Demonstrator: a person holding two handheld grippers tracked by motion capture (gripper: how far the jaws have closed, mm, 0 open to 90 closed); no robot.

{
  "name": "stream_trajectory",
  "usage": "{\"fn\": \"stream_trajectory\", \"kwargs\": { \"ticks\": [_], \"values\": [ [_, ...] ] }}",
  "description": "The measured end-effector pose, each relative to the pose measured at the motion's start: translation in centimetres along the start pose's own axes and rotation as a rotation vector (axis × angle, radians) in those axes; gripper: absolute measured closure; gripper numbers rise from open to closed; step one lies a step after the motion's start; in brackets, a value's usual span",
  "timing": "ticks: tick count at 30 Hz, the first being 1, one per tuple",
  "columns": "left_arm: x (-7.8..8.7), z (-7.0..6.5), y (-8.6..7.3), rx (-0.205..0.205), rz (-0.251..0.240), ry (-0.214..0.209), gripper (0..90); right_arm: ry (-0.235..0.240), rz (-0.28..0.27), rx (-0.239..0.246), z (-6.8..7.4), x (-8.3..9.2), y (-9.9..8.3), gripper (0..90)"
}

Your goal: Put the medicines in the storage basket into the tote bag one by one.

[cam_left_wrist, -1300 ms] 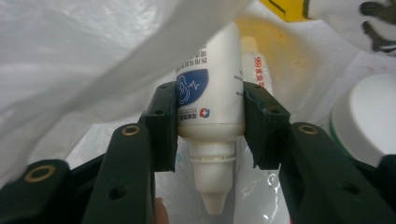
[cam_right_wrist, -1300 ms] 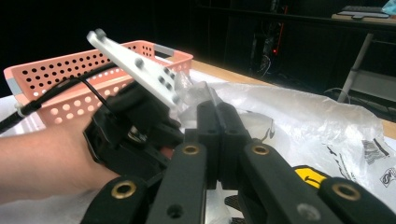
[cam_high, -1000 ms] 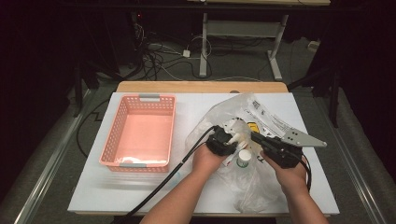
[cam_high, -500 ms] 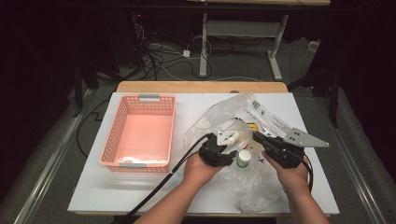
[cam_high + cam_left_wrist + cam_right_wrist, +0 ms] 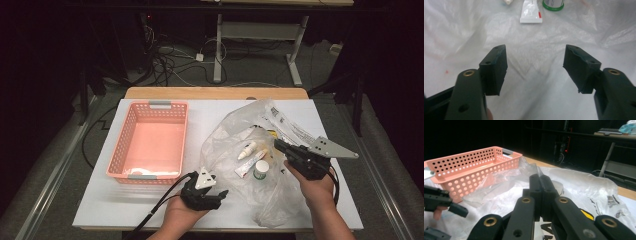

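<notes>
Between both tongs, tube (image 5: 251, 164).

High view: fixed overhead, facing forward and down over the whole white table (image 5: 150, 210). Left tool camera: close, looking along its jaws at crumpled clear plastic bag (image 5: 531, 50) just ahead. Right tool camera: low, near table level, facing across to the pink perforated plastic basket (image 5: 474, 167). All three views share the bag.

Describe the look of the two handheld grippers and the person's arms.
Both grippers are black. The left gripper and right gripper each carry a grey three-cornered plate on top. A black cable trails from the left one. Their jaws show brass-coloured rivets. The forearms are bare, with no sleeves.
</notes>
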State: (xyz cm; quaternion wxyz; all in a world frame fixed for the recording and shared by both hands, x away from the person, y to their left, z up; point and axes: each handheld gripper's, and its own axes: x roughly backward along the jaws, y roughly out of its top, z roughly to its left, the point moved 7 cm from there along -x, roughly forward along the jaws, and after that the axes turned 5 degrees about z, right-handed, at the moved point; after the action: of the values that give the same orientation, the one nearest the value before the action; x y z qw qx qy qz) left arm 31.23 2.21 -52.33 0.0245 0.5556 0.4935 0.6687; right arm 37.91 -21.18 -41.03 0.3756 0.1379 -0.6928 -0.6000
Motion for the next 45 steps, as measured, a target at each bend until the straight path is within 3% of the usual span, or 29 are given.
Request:
{"fn": "stream_trajectory", "kwargs": {
  "ticks": [3, 7, 10, 15, 18, 20, 21, 23, 27, 30, 37, 45],
  "values": [
    [-0.2, 0.4, -0.7, 0.007, 0.013, 0.003, 33.1, -0.012, -0.01, -0.007, -0.5, 0.4, 0.1, 90.0],
    [-1.0, 1.3, -0.9, 0.048, 0.039, 0.016, 25.9, -0.024, -0.03, -0.018, -1.1, 1.1, 0.5, 90.0],
    [-1.7, 2.2, -0.1, 0.114, 0.037, 0.021, 18.7, -0.035, -0.045, -0.02, -1.5, 1.7, 0.8, 90.0],
    [-3.6, 3.6, 1.4, 0.157, 0.089, 0.058, 8.5, -0.04, -0.041, -0.008, -1.5, 1.8, 0.6, 90.0],
    [-4.4, 4.2, 2.1, 0.158, 0.099, 0.079, 8.3, -0.041, -0.033, -0.016, -1.2, 1.8, 0.4, 90.0],
    [-4.8, 4.1, 2.3, 0.13, 0.122, 0.108, 8.5, -0.042, -0.028, -0.006, -1.1, 1.8, 0.3, 90.0],
    [-4.9, 3.9, 2.3, 0.107, 0.128, 0.119, 9.8, -0.041, -0.026, -0.01, -1.0, 1.8, 0.3, 90.0],
    [-4.8, 3.6, 2.4, 0.08, 0.112, 0.101, 20.4, -0.043, -0.021, -0.006, -0.9, 1.8, 0.1, 90.0],
    [-4.6, 3.3, 2.4, 0.053, 0.095, 0.071, 38.9, -0.044, -0.014, -0.007, -0.8, 1.8, 0.0, 90.0],
    [-4.6, 2.8, 2.4, 0.021, 0.083, 0.045, 59.5, -0.044, -0.008, -0.013, -0.7, 1.7, -0.2, 90.0],
    [-4.6, 2.3, 2.3, -0.029, 0.077, 0.027, 86.7, -0.037, 0.009, -0.01, -0.3, 1.2, -0.6, 90.0],
    [-4.4, 2.4, 2.3, -0.013, 0.059, 0.004, 87.7, -0.035, 0.024, -0.011, 0.0, 0.7, -0.8, 90.0]
  ]
}}
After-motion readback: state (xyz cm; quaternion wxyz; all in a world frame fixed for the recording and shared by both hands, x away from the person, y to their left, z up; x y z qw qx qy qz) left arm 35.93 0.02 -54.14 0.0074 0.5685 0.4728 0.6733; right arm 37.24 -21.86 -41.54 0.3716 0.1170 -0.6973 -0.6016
